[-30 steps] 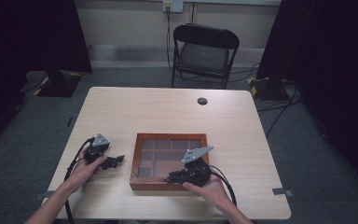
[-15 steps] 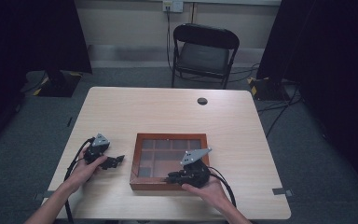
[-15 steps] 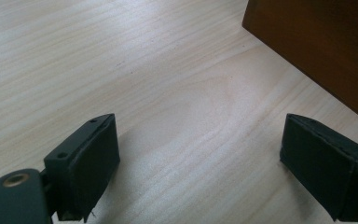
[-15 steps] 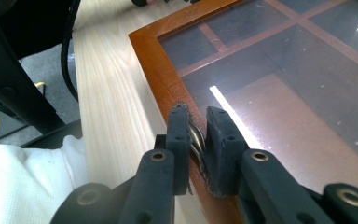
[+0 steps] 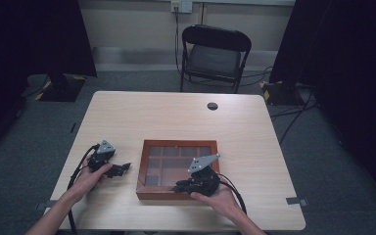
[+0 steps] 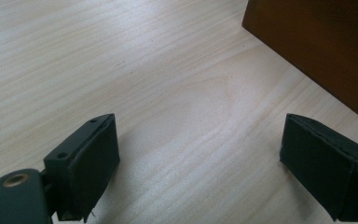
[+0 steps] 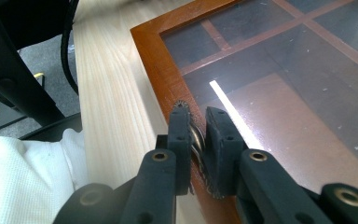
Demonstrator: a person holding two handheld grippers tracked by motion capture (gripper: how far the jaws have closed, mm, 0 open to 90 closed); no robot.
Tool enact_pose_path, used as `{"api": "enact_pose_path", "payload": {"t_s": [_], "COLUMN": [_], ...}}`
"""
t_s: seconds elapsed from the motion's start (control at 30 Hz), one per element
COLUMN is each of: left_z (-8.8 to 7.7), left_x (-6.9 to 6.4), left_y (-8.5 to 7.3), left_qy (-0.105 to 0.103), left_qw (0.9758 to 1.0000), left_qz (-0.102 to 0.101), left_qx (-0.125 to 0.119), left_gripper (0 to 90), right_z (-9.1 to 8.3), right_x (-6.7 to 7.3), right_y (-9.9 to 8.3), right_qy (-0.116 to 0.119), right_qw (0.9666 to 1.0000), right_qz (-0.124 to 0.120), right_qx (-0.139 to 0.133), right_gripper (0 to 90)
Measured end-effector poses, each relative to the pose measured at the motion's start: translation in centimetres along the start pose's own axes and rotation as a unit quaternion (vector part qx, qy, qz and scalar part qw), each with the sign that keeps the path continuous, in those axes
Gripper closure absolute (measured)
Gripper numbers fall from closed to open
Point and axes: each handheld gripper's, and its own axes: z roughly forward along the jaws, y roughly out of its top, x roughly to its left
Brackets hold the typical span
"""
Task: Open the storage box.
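the box (image 5: 176, 169) sits on the near middle of the worktop (image 5: 176, 117), a brown wooden frame with a glass lid over dividers that split it into compartments. against a second ago it lies in the same place, and the right tongs (image 5: 185, 185) have crept a little further toward the box's near edge; the left tongs (image 5: 122, 169) have not moved. in the right gripper view the right tongs (image 7: 199, 140) are pinched almost closed on a small metal latch (image 7: 196, 138) at the edge of the frame (image 7: 154, 60), the pads pressing it from both sides. the glass (image 7: 279, 79) shows a bright streak of reflected light. the left tongs (image 6: 200, 168) gape wide and hold nothing, hovering low over bare wood just beside the box's side wall (image 6: 317, 42). a folding chair (image 5: 214, 54) stands beyond the far edge, and a small dark disc (image 5: 212, 105) lies on the worktop near it.
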Motion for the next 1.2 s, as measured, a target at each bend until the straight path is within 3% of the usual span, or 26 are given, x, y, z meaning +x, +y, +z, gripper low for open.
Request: {"api": "enact_pose_path", "payload": {"t_s": [1.2], "left_z": [0.0], "left_x": [0.0], "left_y": [0.0], "left_qy": [-0.001], "left_qw": [1.0000], "left_qz": [0.000], "left_qx": [0.001], "left_gripper": [10.7], "right_z": [-2.9], "right_x": [-0.4], "right_y": [2.9], "right_qy": [0.014], "right_qw": [0.9993], "right_qz": [0.009], "right_qx": [-0.033], "right_gripper": [81.7]}}
